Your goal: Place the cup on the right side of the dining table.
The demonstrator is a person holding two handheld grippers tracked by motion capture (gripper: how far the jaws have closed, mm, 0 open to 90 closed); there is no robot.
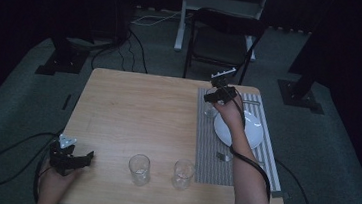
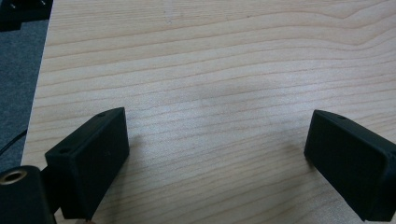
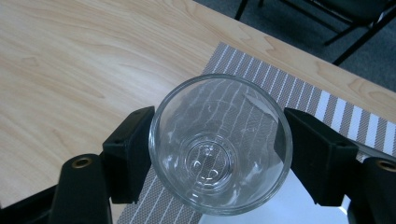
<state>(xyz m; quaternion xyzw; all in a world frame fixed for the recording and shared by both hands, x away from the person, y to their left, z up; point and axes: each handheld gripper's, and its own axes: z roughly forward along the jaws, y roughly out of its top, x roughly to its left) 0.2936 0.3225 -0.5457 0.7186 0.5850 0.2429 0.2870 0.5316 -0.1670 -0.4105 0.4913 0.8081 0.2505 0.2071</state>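
Dark carpet surrounds a pale wooden table (image 1: 133,112) carrying a striped placemat (image 1: 210,145) along its right side. Right gripper (image 3: 217,149) stands at the mat's far left corner, jaws pinching an upright clear glass (image 3: 219,144) just beside a white plate (image 1: 254,131). Left gripper (image 2: 217,158) rests at the near left corner, jaws spread wide over bare wood. Two more glasses (image 1: 139,169) stand apart near the front edge.

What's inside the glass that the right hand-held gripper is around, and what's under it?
The glass looks empty: through it show only its thick base and the striped placemat beneath. A white plate edges in beside it. The right hand-held gripper has a jaw on each side; true contact is unclear.
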